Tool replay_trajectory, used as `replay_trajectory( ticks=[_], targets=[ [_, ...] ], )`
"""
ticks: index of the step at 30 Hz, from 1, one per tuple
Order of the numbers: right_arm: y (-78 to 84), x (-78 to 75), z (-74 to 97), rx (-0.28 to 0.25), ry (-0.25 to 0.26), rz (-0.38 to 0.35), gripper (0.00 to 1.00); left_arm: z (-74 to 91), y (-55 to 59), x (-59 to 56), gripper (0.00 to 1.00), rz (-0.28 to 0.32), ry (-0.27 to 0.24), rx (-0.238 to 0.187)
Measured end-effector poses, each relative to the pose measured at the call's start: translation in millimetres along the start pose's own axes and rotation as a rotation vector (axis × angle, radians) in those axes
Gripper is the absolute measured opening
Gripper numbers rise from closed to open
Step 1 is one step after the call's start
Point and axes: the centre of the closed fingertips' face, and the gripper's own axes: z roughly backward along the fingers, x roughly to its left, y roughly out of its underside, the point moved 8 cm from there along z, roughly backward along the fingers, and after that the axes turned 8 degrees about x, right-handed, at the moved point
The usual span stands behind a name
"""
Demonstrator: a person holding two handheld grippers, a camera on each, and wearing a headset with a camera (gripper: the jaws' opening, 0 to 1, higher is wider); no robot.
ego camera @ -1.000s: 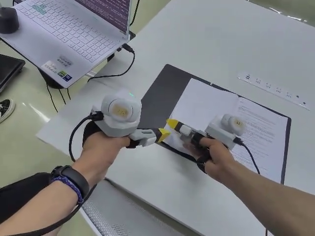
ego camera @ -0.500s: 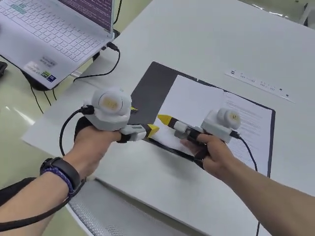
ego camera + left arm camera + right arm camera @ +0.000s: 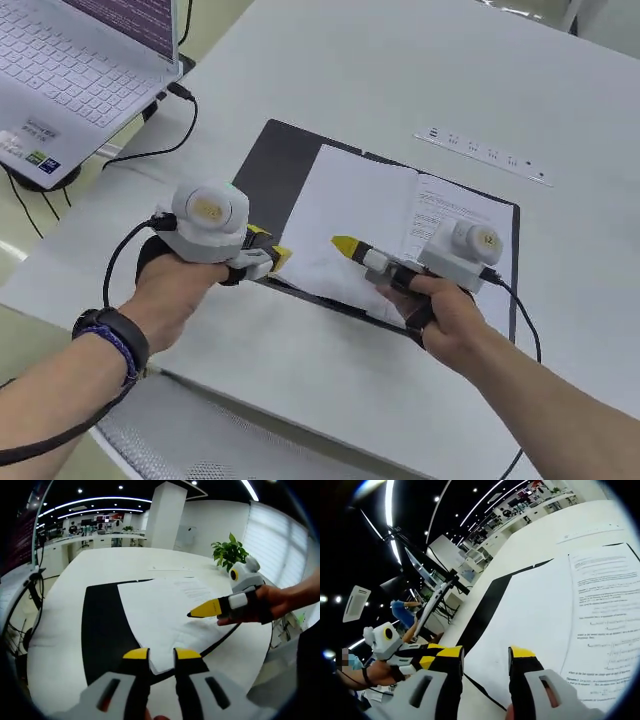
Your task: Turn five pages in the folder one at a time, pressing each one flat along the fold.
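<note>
Nearest me, by the table's (image 3: 400, 80) near edge, my left gripper (image 3: 161, 655) has its jaws a narrow gap apart with nothing between them. The near left corner of the blank page (image 3: 160, 615) lies just past their tips.

The folder (image 3: 275, 165) lies open in the middle of the table. Its black cover is bare on the left, the blank page is next to it, and the printed page (image 3: 455, 215) is on the right.

My right gripper (image 3: 485, 655) hovers over the blank page with its jaws spread and empty, pointing left toward my other gripper.

The fold (image 3: 412, 205) runs from the folder's near edge to its far edge, crosswise to my right jaws and behind their tips, by my right hand. I judge the right gripper is the nearer one for pressing along it, while the left is placed to steady the corner.

Farther off, a white strip (image 3: 485, 155) lies toward the table's far edge, and a laptop (image 3: 70, 60) sits beyond the left edge.
</note>
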Motion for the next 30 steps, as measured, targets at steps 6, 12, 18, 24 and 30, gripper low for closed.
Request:
replay_trajectory(
  ticks=[6, 12, 18, 24, 30],
  targets=[
    [-0.5, -9.3, 11.1, -0.019, 0.009, 0.006, 0.31, -18.2, 5.4, -2.5, 0.12, -0.029, 0.005, 0.062],
    [1.5, -15.5, 21.2, -0.012, 0.014, 0.02, 0.3, -31.3, 7.7, 1.0, 0.06, -0.039, -0.006, 0.088],
    [1.8, -20.9, 26.9, -0.011, 0.019, 0.024, 0.29, -38.1, 10.7, 2.0, 0.01, -0.055, -0.024, 0.111],
    [1.7, -26.0, 29.6, -0.004, 0.023, 0.022, 0.27, -46.2, 19.8, 3.4, 0.0, -0.085, -0.045, 0.147],
    [-4.7, -35.2, 29.8, -0.001, 0.028, 0.049, 0.23, -42.4, 18.6, -7.8, 0.0, -0.136, -0.095, 0.173]
  ],
)
